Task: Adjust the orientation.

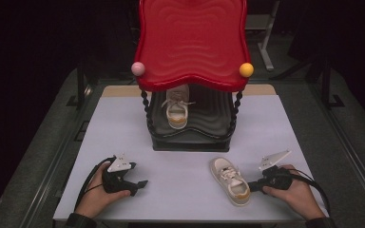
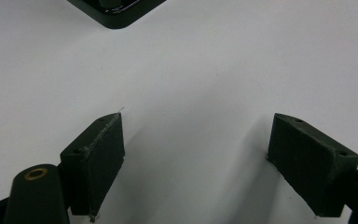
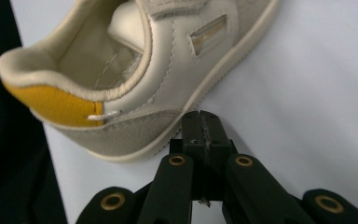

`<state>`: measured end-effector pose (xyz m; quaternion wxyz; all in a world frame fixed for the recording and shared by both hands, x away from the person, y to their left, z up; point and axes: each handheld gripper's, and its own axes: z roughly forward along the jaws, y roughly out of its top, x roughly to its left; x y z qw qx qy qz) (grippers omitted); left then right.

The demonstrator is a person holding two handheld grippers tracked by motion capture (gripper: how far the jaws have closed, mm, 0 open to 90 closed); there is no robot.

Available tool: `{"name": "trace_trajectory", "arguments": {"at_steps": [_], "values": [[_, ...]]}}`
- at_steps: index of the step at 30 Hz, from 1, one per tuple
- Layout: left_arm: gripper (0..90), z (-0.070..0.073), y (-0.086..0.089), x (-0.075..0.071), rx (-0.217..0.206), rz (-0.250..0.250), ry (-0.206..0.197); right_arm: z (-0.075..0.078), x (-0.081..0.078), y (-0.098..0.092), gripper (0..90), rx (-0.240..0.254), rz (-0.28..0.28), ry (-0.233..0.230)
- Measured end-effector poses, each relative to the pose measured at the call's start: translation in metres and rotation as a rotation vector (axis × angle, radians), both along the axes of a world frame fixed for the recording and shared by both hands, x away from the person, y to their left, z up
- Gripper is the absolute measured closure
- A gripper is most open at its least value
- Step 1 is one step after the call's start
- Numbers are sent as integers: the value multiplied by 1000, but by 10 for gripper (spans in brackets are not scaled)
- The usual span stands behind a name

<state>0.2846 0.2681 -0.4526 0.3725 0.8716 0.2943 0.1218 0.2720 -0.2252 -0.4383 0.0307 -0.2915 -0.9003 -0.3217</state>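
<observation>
Two shoes: one [image 1: 177, 110] on the rack's [image 1: 190, 137] lower shelf, far centre; one [image 1: 231, 180] near right, heel touching my right claw [image 1: 254, 186], pressed together, empty | left claw [image 1: 142, 183] spread, near left | white table [image 1: 123, 123], dark room | right gripper view: yellow heel patch [image 3: 56, 106].

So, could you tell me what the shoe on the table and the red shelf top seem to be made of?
The shoe looks like smooth cream leather or imitation, with stitched seams, a matte grey suede-like panel, a yellow heel tab and a rubbery pale sole. The red shelf top looks like glossy moulded plastic, judging by its sheen and rippled surface.
</observation>
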Motion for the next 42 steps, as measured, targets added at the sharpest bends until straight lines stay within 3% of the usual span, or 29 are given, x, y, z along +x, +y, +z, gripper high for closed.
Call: {"name": "trace_trajectory", "arguments": {"at_steps": [8, 9, 13, 22, 25, 28, 36, 42], "values": [[177, 0, 0, 0, 0, 0, 0, 0, -8, 9, 900, 9, 46, 6], [177, 0, 0, 0, 0, 0, -1, 3, -8, 7, 900, 7, 39, -10], [177, 0, 0, 0, 0, 0, 1, 20, -10, -2, 900, 71, 21, -52], [177, 0, 0, 0, 2, -1, 2, 57, -17, 4, 853, 201, 82, -119], [177, 0, 0, 0, 2, -1, 2, 63, -17, 8, 819, 214, 105, -125], [177, 0, 0, 0, 2, -1, 3, 64, -17, 14, 787, 234, 145, -111], [177, 0, 0, 0, 1, -1, 2, 50, -16, 31, 710, 198, 222, -72], [177, 0, 0, 0, 0, 0, 1, 46, -18, 34, 673, 190, 256, -46]]}}
